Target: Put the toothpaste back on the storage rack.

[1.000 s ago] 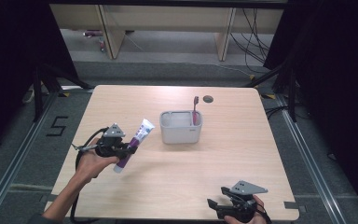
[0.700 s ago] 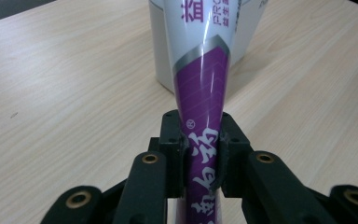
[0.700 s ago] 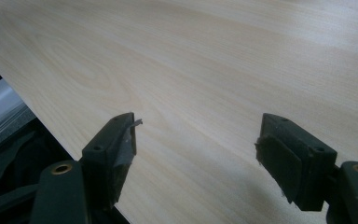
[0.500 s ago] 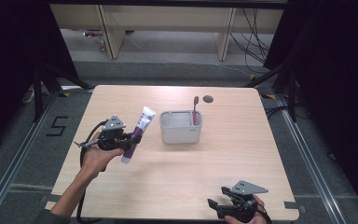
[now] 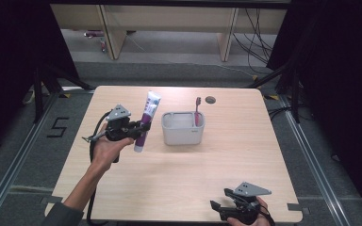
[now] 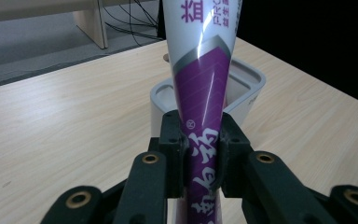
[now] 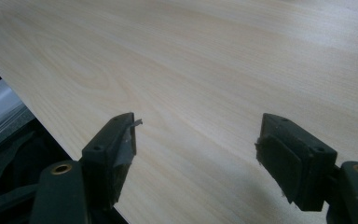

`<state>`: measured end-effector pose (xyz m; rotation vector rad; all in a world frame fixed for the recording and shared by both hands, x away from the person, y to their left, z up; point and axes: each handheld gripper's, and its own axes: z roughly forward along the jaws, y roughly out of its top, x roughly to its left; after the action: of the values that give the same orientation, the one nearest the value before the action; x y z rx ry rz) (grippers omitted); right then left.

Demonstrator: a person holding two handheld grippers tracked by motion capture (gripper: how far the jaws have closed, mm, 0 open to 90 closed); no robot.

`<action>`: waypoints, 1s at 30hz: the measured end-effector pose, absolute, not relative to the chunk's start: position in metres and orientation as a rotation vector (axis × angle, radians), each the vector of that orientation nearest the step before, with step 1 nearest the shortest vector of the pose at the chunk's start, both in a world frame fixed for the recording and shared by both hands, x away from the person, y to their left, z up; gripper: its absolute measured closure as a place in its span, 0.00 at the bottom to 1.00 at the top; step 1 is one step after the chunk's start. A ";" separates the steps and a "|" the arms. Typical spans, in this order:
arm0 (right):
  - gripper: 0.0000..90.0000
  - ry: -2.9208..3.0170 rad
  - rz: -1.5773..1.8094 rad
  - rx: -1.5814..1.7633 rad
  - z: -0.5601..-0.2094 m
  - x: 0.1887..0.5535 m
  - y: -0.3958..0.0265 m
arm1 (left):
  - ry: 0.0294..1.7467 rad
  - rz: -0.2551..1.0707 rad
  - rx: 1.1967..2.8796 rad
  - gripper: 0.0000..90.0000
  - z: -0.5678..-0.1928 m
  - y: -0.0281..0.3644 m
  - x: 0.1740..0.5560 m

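My left gripper (image 5: pixel 139 130) is shut on a purple and white toothpaste tube (image 5: pixel 145 119), held nearly upright above the table's left half. In the left gripper view the tube (image 6: pixel 200 98) stands clamped between the jaws of the left gripper (image 6: pixel 199 154), with the grey holder (image 6: pixel 242 88) just behind it. That grey rectangular holder (image 5: pixel 184 131) sits at the table's middle with a pink toothbrush (image 5: pixel 197 109) standing in its right end. My right gripper (image 5: pixel 219 210) rests open near the front right edge. The right gripper (image 7: pixel 198 149) has bare wood between its jaws.
The wooden table (image 5: pixel 235 160) has a round cable hole (image 5: pixel 210 100) at the back, behind the holder. Cables and shelf legs stand on the floor beyond the far edge. A floor mark "5" (image 5: pixel 57 127) lies to the left.
My left gripper has lifted the toothpaste tube, turned it more upright and carried it right toward the holder. The right gripper has stayed still.
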<state>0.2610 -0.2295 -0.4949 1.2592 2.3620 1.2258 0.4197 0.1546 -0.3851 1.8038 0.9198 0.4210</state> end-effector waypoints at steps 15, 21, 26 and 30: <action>0.32 2.361 1.237 1.272 -0.494 0.261 -0.231 | 0.919 0.413 1.735 0.84 -0.374 0.126 0.436; 0.32 2.364 1.230 1.255 -0.494 0.261 -0.233 | 0.918 0.416 1.737 0.84 -0.370 0.114 0.442; 0.32 2.355 1.272 1.325 -0.495 0.258 -0.231 | 0.902 0.417 1.734 0.84 -0.367 0.101 0.446; 0.32 2.352 1.242 1.314 -0.494 0.258 -0.233 | 0.891 0.415 1.727 0.84 -0.365 0.094 0.451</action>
<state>0.2579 -0.2328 -0.4937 1.3142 2.3523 1.2417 0.4505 0.0937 -0.3650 1.7275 0.8911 0.4149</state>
